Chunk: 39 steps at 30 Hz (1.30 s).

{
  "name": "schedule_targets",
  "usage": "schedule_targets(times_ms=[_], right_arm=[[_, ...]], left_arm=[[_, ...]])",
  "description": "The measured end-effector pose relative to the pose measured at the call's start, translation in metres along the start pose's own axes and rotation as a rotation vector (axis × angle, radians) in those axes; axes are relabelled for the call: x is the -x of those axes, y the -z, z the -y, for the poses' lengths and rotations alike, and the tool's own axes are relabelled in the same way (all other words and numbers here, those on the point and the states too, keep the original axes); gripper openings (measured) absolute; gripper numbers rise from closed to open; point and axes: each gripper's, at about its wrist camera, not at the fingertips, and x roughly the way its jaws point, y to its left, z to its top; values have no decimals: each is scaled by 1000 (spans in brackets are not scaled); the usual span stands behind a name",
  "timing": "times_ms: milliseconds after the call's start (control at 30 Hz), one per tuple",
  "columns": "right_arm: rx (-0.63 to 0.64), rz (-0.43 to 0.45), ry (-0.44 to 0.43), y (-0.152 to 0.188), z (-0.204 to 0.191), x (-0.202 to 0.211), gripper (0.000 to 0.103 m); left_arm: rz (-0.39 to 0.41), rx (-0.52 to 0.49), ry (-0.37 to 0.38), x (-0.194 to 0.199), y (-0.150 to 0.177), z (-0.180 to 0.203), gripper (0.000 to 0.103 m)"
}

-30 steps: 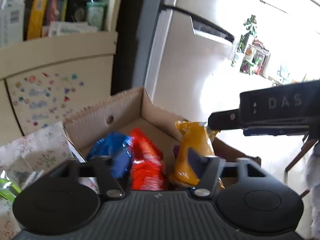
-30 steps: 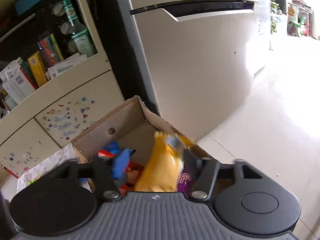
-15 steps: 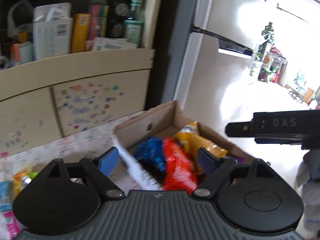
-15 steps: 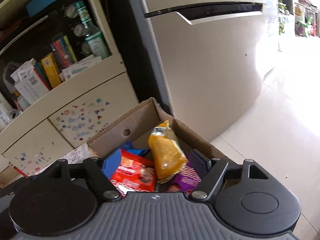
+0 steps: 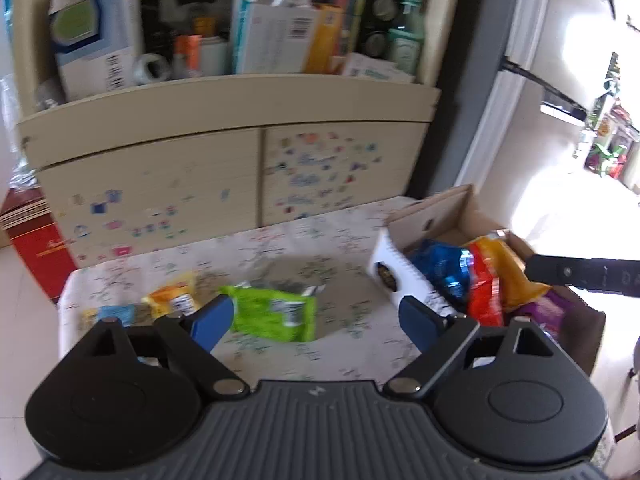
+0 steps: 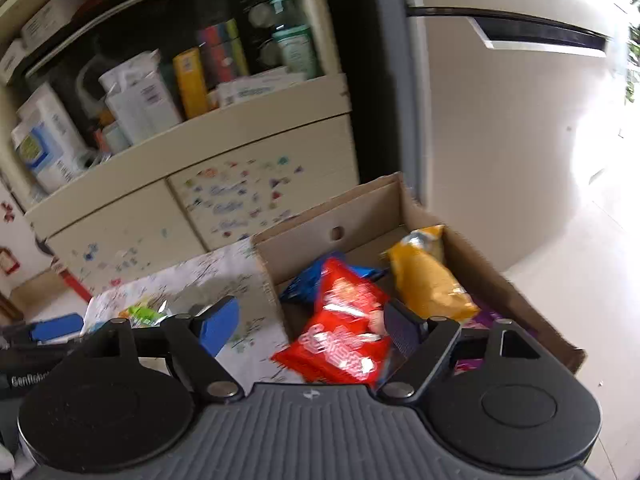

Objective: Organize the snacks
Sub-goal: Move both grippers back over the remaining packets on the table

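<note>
Orange packet [image 6: 430, 280] now dropped in box [image 6: 360, 216]; both grippers, left gripper [image 5: 314, 320] and right gripper [image 6: 310, 322], opening, empty; green packet [image 5: 272, 312] on tabletop [image 5: 352, 344] likely next.

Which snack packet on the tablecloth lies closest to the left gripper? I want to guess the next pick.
The green packet, lying just ahead of the left gripper, whose jaws are opening. The orange packet and the blue one lie further left.

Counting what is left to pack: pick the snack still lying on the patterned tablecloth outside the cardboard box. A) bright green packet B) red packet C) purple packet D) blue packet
A: the bright green packet lies flat on the tablecloth, left of the cardboard box.
</note>
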Motion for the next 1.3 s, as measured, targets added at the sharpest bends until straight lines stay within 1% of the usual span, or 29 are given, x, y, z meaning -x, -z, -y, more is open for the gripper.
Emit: schedule_targets(times_ms=[200,300,433,567,700,800,933,1033,1200,1300], right_arm=[[65,-21,-54,9,-26,-10,84],[103,-39,-99,15,-40,-15,84],[169,-66,-166,25,-59,-21,84],[223,-122,-228,36,-76,-32,84],[272,-183,-262,47,-89,-46,84],[307,-227,-276,55,-98,-57,84],[371,-277,-281,69,-109,-71,84],[410,-312,-290,78,-115,-80,84],[460,-356,-295,88,-122,-92,84],[489,-370,-287,92,-126,-99,84]], left_arm=[[-49,32,-40,1,5,-27,91],[-62,52,-59,2,9,-39,92],[-70,82,-102,5,14,-59,93],[-105,129,-142,-2,24,-81,93],[-163,197,-144,-13,36,-100,93],[-207,223,-155,-24,46,-107,93],[-251,186,-163,-40,56,-106,93],[-270,160,-173,-49,61,-105,93],[-292,136,-165,-56,67,-102,93],[-305,122,-175,-61,70,-101,93]])
